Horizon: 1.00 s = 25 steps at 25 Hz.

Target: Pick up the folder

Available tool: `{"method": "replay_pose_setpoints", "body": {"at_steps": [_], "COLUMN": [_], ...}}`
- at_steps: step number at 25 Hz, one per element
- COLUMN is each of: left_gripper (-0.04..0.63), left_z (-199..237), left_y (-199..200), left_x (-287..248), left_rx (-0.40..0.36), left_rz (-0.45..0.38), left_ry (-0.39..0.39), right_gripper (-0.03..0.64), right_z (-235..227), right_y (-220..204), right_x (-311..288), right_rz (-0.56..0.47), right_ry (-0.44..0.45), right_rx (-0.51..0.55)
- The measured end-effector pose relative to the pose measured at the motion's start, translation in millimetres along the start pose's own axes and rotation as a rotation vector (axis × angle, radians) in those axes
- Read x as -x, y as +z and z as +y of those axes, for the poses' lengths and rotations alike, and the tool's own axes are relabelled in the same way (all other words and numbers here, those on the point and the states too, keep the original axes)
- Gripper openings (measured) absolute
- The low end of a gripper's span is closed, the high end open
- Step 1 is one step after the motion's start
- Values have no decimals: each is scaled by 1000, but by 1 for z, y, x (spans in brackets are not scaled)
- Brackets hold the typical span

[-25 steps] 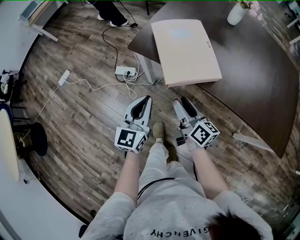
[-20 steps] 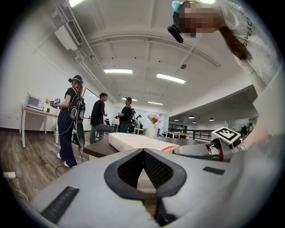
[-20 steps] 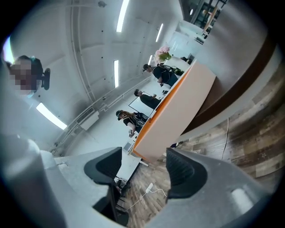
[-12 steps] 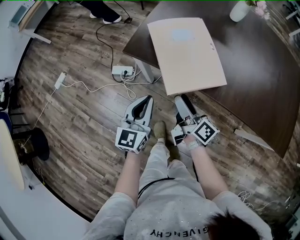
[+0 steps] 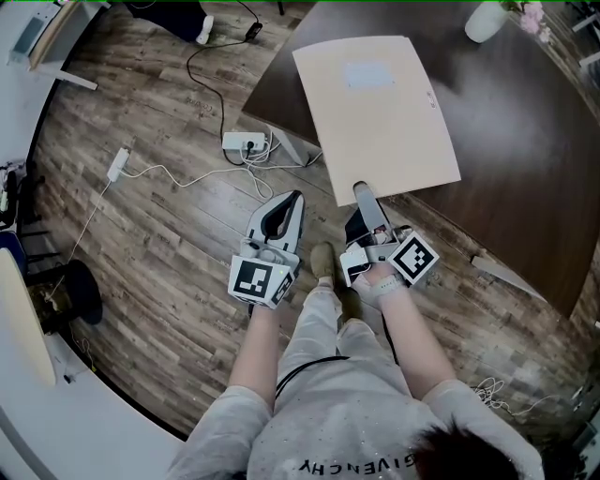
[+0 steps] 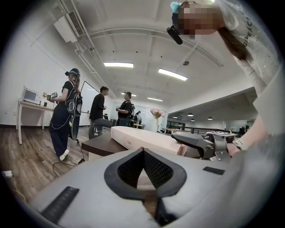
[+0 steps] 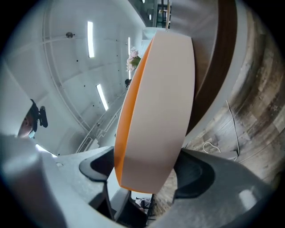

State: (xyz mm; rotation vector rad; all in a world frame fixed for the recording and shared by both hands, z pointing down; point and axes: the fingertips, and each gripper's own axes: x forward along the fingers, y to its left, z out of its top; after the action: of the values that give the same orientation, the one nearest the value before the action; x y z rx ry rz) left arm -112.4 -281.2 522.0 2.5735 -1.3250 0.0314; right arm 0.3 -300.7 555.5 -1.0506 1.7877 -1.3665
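A thick beige folder (image 5: 380, 112) lies flat on the dark wooden table (image 5: 525, 169), its near corner jutting over the table's edge. My right gripper (image 5: 361, 192) is rolled onto its side and reaches that near edge. In the right gripper view the folder's beige spine with its orange side (image 7: 156, 111) stands between the jaws, which have just been opening. My right gripper (image 7: 149, 171) is open around it. My left gripper (image 5: 297, 197) is shut and empty, over the floor short of the table. In the left gripper view the folder (image 6: 142, 139) lies ahead of my left gripper (image 6: 143, 150).
A white power strip (image 5: 246, 142) and its cables lie on the wood floor by the table leg (image 5: 298, 148). A white vase (image 5: 487, 19) stands at the table's far side. Several people (image 6: 67, 111) stand far off. My shoe (image 5: 319, 261) is between the grippers.
My right gripper has moved forward to the folder's near edge, rolled onto its side and spread its jaws. The left gripper has shifted forward a little, still shut.
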Motion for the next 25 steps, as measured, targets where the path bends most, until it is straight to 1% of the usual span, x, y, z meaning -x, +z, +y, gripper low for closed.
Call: {"method": "replay_pose_setpoints", "body": {"at_steps": [4, 11, 15, 20, 23, 25], "left_gripper": [-3, -3, -3, -3, -3, -3], "left_z": [1, 6, 11, 8, 6, 6], "left_y": [-3, -11, -7, -7, -10, -9], "left_x": [-5, -4, 0, 13, 19, 19], "left_rx": [6, 7, 19, 26, 22, 26], "left_rz": [9, 17, 15, 10, 6, 2], "left_ry": [-6, -11, 0, 9, 10, 15], "right_gripper": [394, 393, 394, 395, 322, 310], "right_z": [-3, -7, -4, -2, -5, -6], "right_y": [7, 7, 6, 3, 0, -1], "right_x": [-9, -19, -25, -22, -16, -14], "right_rz": [-29, -44, -51, -89, -93, -91], "right_ry": [14, 20, 0, -21, -48, -52], "right_rx": [-38, -91, -101, -169, -168, -169]}}
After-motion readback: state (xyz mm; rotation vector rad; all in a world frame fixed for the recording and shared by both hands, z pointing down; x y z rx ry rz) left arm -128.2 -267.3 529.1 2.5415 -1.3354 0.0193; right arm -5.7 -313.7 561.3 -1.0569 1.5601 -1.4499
